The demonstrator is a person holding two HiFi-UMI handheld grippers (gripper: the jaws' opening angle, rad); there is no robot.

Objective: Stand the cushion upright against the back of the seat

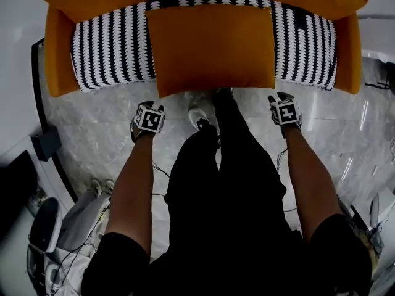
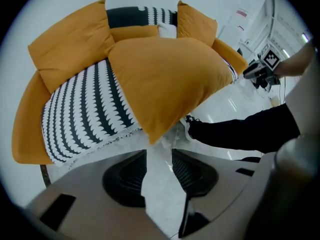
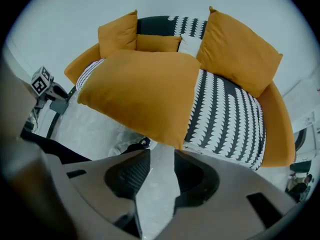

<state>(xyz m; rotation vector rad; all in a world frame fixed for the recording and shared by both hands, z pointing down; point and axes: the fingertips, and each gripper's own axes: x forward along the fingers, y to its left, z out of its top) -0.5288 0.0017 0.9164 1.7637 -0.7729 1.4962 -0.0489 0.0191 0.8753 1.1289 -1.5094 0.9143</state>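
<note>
Toward six o'clock on the striped seat (image 1: 111,48), the cushion (image 1: 211,48) lay flat, not yet stood against the back at twelve o'clock, with left claw (image 2: 159,166) and right claw (image 3: 161,171) gaping empty just short of its front corners.

Head view: steeply down onto sofa (image 1: 58,54). Gripper views: low, close, at opposite front corners of cushion (image 1: 211,48); all three share it.

An orange cushion (image 1: 211,48) lies flat on the striped seat (image 1: 111,48).
</note>
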